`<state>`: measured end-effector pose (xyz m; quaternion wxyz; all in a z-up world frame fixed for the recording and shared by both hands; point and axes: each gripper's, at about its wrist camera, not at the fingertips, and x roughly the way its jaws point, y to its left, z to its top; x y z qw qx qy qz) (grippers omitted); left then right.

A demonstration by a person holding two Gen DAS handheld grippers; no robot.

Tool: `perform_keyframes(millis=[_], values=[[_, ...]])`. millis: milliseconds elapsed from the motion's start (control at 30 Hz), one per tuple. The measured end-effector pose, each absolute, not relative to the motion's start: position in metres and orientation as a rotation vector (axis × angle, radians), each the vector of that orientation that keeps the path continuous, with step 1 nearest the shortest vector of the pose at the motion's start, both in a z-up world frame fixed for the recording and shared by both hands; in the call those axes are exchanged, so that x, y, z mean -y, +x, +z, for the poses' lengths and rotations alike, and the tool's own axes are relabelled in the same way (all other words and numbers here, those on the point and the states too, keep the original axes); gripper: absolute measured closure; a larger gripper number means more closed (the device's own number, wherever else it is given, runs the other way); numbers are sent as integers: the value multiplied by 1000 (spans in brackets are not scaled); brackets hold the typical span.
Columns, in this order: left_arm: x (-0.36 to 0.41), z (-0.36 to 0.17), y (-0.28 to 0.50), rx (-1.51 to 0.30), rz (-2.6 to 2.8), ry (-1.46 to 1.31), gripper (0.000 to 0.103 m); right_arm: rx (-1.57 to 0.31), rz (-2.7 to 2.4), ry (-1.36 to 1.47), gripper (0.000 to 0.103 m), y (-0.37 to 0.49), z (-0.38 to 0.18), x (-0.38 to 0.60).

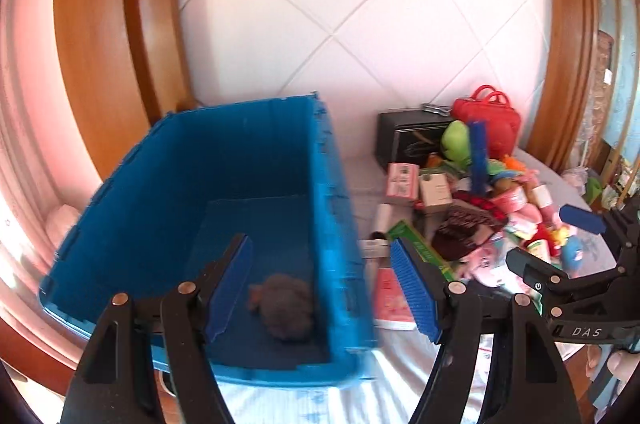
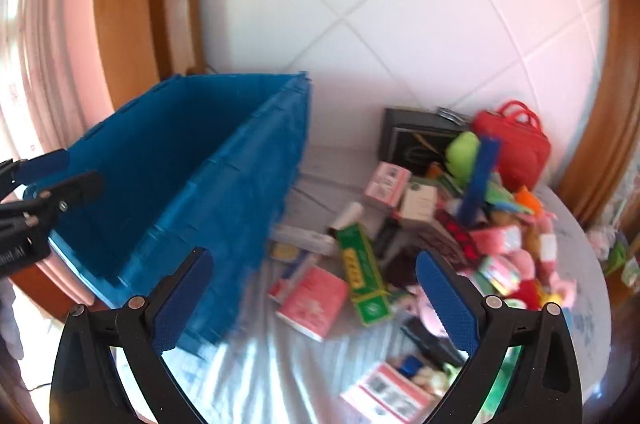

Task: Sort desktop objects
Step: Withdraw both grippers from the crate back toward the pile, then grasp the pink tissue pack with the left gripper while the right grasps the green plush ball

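Both tools, left [image 1: 322,290] and right [image 2: 314,298], stand open and empty above a deep blue plastic crate [image 1: 168,184] holding one grey-brown fuzzy lump [image 1: 284,306]; colourful jumbled toys and boxes [image 2: 460,224] lie beside it.

Blue plastic crate [image 1: 256,160] is sitting open at centre-left of the frame, a grey-brown fuzzy lump [image 1: 282,308] lying on its floor near the lower wall. Right of it, a mixed pile is spreading: red bag [image 1: 490,122], black box [image 1: 404,134], green carton [image 2: 362,276], pink booklet [image 2: 314,302], soft toys.
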<state>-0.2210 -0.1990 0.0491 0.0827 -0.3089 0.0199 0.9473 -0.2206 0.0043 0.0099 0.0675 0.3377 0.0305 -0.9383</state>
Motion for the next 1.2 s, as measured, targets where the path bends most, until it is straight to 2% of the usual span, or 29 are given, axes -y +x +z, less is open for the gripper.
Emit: perform_keyframes(millis=[267, 533, 867, 1067, 1200], values=[[95, 15, -205, -15, 2759, -987, 31, -21, -2848, 1165, 0, -192, -44, -138], [-3, -83, -208, -10, 2678, -1247, 32, 88, -2764, 1375, 0, -180, -126, -224], [-77, -215, -196, -24, 2523, -1545, 32, 187, -2690, 1503, 0, -164, -194, -258], [-102, -258, -189, -92, 2450, -1615, 32, 199, -2647, 1584, 0, -161, -216, -262], [-85, -261, -184, -171, 2497, -1606, 31, 209, -2602, 1605, 0, -164, -226, -252]])
